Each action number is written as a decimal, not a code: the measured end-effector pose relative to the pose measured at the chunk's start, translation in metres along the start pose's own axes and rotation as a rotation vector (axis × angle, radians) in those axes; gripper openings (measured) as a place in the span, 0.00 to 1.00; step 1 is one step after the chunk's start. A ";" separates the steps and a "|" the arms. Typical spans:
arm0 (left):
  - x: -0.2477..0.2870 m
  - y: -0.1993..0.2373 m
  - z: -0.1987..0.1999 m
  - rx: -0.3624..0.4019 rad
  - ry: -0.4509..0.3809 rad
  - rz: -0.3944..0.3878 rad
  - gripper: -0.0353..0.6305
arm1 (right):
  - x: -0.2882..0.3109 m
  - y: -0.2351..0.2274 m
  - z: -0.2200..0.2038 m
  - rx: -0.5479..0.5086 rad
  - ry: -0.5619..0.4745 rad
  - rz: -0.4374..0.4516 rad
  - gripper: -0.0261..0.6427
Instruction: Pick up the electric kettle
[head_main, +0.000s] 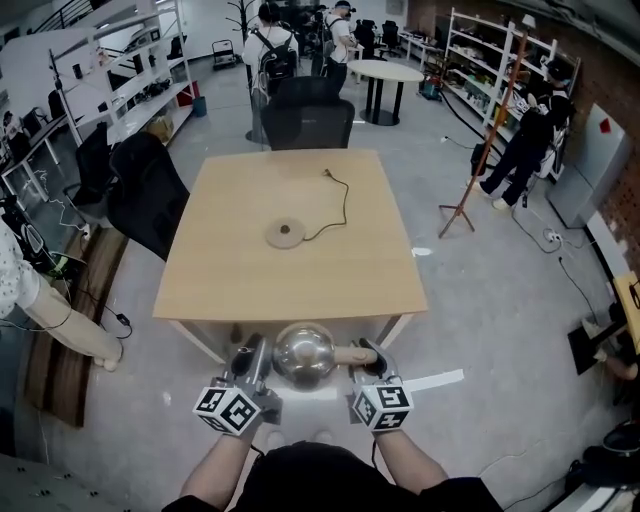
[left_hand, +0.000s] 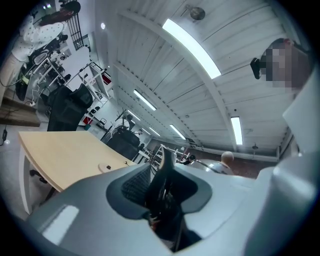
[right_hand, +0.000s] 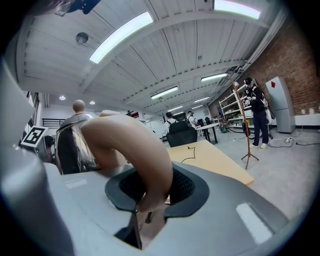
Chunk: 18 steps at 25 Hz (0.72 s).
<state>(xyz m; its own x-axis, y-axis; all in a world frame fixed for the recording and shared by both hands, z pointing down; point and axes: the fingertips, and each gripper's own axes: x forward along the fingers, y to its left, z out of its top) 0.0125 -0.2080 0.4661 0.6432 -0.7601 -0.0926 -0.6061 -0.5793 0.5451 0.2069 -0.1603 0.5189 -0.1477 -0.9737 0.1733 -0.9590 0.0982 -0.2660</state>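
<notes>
Task item: electric kettle (head_main: 304, 352), polished steel body, domed lid w/ small beige knob (right_hand: 78, 105).
Kettle location: off the desk (head_main: 230, 285), held up at its near edge, directly in front of the person, between both grippers. Stands upright.
Handle: beige curved handle (right_hand: 135, 145) on the kettle's right side, sticking out toward the right gripper.
Right hand-held gripper (right_hand: 150, 186): jaws clamped on the handle, pads pressing the lower part of the curve from both sides.
Left hand-held gripper (left_hand: 163, 182): jaws closed on a thin dark part at the kettle's left side, opp. the handle. Which part it is cannot be told. Steel body and knob show just beyond the jaws.
Marker cubes: left cube (head_main: 228, 408) and right cube (head_main: 382, 405), tops facing the head cam, near the frame's bottom.
Forearms: both enter from the bottom edge, one behind ea. gripper.
Kettle base (head_main: 285, 234): round disc, flat on the desk approx. mid-surface, well apart from the kettle.
Cord (head_main: 345, 205): black, runs from the base in a curve toward the far edge; plug end (head_main: 327, 175) lies on the desk top.
Surroundings: black office chair (head_main: 307, 122) at the desk's far side, second dark chair (head_main: 145, 190) at its left. Grey floor (head_main: 480, 300). Shelving racks (head_main: 480, 60) along the walls. People standing in the bg.
</notes>
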 end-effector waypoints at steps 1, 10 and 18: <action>0.000 0.001 0.000 -0.001 0.000 -0.004 0.18 | 0.001 0.000 0.000 -0.002 0.000 -0.003 0.17; 0.001 0.021 0.027 -0.001 -0.016 -0.025 0.18 | 0.024 0.025 0.012 -0.030 -0.012 0.006 0.17; 0.003 0.025 0.041 0.000 -0.022 -0.036 0.18 | 0.031 0.033 0.021 -0.023 -0.023 0.004 0.17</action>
<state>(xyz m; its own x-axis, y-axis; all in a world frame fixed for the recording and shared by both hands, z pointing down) -0.0201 -0.2365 0.4453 0.6542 -0.7449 -0.1311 -0.5826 -0.6068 0.5407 0.1752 -0.1918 0.4959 -0.1461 -0.9777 0.1507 -0.9638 0.1064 -0.2446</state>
